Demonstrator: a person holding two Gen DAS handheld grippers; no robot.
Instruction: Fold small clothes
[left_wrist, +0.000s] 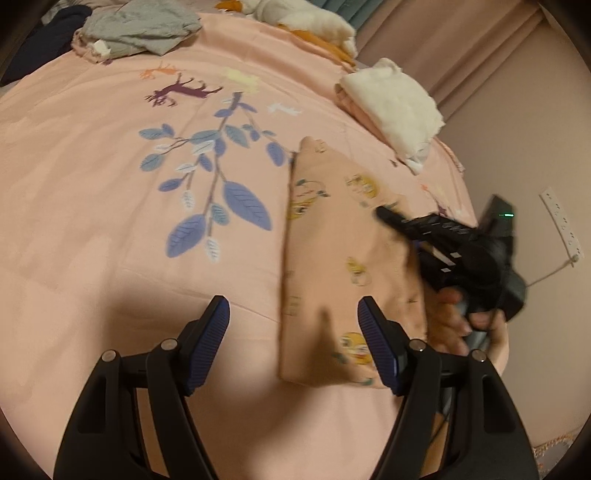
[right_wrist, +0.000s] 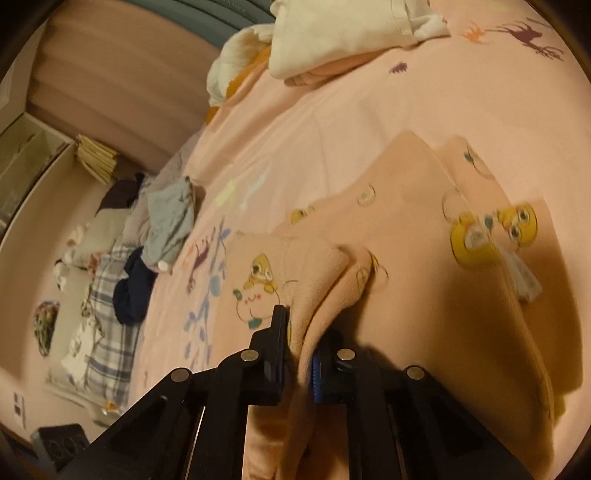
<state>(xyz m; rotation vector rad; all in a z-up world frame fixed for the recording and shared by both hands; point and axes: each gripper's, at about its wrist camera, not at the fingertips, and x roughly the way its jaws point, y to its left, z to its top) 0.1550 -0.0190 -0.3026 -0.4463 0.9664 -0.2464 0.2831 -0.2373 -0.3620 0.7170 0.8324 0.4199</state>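
Note:
A small pink garment with yellow cartoon prints (left_wrist: 332, 258) lies folded on the pink bedspread (left_wrist: 110, 221). My left gripper (left_wrist: 293, 317) is open and empty, hovering above the garment's near left edge. My right gripper (left_wrist: 384, 214) reaches in from the right and is blurred there. In the right wrist view my right gripper (right_wrist: 301, 332) is shut on a bunched fold of the pink garment (right_wrist: 406, 295), lifting its edge off the bed.
A folded white cloth on a pink one (left_wrist: 395, 107) lies at the bed's far right edge. A grey garment (left_wrist: 140, 29) and dark clothes (left_wrist: 40, 40) sit at the far left. A wall socket strip (left_wrist: 561, 221) is on the right wall.

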